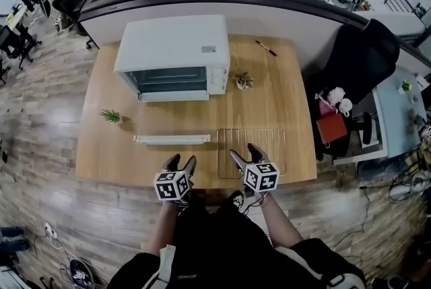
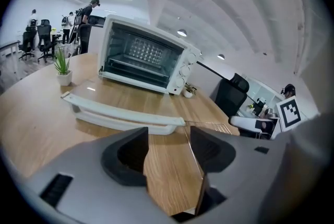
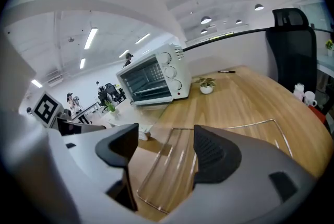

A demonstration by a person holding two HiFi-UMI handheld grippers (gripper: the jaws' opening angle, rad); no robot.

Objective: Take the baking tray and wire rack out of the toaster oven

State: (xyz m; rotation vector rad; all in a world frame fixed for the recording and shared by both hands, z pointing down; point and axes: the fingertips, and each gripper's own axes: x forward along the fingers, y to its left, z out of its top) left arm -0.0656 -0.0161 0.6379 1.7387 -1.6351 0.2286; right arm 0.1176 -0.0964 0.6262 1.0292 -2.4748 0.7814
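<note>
Baking tray [image 1: 172, 139] and wire rack [image 1: 259, 143] both sit out front of the toaster oven [image 1: 174, 55], left gripper [image 1: 182, 159] and right gripper [image 1: 243, 151] gaping wide, empty; they look light, stiff, kinda slick, so I'd pinch a rim.

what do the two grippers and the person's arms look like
The left gripper and the right gripper both have grey bodies with dark, wedge-shaped jaws. Each carries a white cube printed with black square markers. The person wears a black top whose sleeves leave the forearms uncovered.
</note>
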